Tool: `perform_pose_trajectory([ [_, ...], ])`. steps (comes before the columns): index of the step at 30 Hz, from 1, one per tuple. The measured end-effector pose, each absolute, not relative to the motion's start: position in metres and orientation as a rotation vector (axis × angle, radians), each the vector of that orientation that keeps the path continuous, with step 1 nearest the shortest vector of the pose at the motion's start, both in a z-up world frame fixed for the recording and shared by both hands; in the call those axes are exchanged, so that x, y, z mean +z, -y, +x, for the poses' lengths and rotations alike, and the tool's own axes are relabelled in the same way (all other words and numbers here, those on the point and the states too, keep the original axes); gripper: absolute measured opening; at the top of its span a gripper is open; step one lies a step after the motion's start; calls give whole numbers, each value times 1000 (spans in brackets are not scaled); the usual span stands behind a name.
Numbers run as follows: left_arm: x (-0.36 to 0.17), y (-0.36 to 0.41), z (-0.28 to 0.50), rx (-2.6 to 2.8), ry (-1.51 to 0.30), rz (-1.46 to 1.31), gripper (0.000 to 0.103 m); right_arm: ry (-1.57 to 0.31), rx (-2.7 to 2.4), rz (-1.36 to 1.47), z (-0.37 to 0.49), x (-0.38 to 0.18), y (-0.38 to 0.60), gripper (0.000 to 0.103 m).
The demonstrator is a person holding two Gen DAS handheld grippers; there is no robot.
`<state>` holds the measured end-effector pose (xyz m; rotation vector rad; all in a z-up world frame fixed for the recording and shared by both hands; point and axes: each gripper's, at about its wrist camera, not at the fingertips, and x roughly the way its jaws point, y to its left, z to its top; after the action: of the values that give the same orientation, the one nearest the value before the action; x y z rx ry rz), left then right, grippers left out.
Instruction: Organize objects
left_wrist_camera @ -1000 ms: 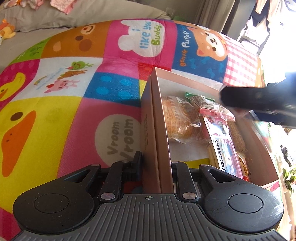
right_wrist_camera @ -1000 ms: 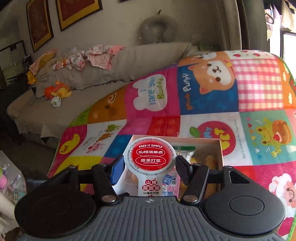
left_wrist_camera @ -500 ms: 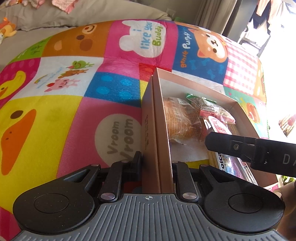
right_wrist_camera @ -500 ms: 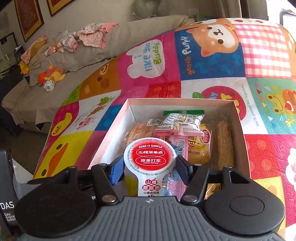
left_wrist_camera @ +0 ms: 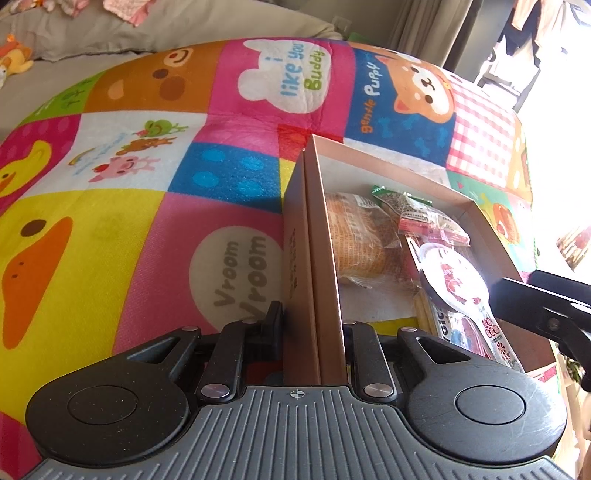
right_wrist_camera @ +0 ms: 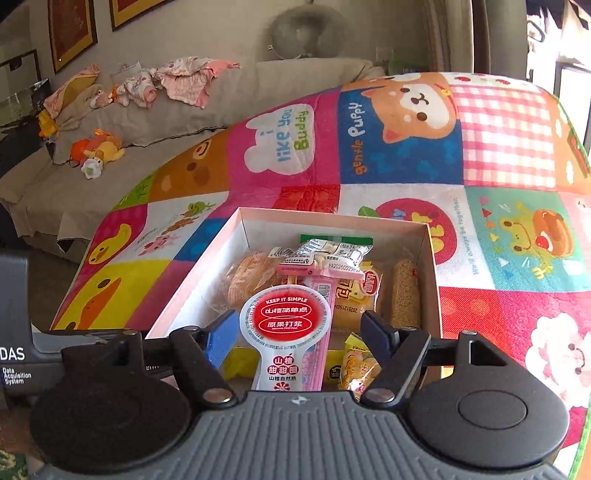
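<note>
A pink cardboard box [right_wrist_camera: 369,222] lies open on a colourful play mat [right_wrist_camera: 498,147], filled with several wrapped snacks. My left gripper [left_wrist_camera: 314,321] is shut on the box's left wall [left_wrist_camera: 314,236]. My right gripper [right_wrist_camera: 299,332] is open over the near part of the box; its fingers stand apart on both sides of a round red-labelled snack pack [right_wrist_camera: 286,317], which lies on the other snacks. The same pack [left_wrist_camera: 456,280] and part of the right gripper [left_wrist_camera: 546,306] show in the left wrist view.
A grey sofa [right_wrist_camera: 110,147] with clothes and plush toys [right_wrist_camera: 98,147] stands behind the mat. Framed pictures [right_wrist_camera: 74,33] hang on the wall. The mat [left_wrist_camera: 129,184] spreads wide to the left of the box.
My right gripper has opened and let go of the round snack pack, which now lies in the box. It came down from above the box. My left gripper has kept hold of the wall.
</note>
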<state>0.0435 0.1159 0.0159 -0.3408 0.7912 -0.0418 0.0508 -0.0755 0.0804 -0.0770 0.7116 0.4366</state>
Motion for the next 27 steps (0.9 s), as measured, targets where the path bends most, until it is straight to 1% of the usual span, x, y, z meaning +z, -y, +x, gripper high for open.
perform_pose_trajectory([
  [3,15,-116,43,-42,-795,-338,21,-639,446,-149,28,90,87,73],
  [4,16,-116,43,-41,-797,-337,21,-615,448,-181,19,92,92,77],
  [5,16,-116,44,-38,-799,-335,21,-592,446,-218,10,92,97,84],
  [7,17,-113,45,-28,-803,-321,20,-547,431,-301,-8,89,106,91],
  [9,19,-109,47,-16,-811,-292,18,-541,417,-373,-20,79,114,92],
  [12,22,-100,60,-21,-830,-250,18,-571,386,-405,-17,60,119,92],
  [16,23,-93,111,-59,-834,-170,16,-607,386,-351,16,44,119,93],
  [21,21,-94,167,-61,-819,-90,21,-531,323,-383,61,35,106,93],
  [23,19,-95,174,-58,-800,-54,28,-533,298,-347,80,32,107,93],
  [27,16,-97,178,-35,-769,-60,30,-558,231,-293,106,20,117,93],
])
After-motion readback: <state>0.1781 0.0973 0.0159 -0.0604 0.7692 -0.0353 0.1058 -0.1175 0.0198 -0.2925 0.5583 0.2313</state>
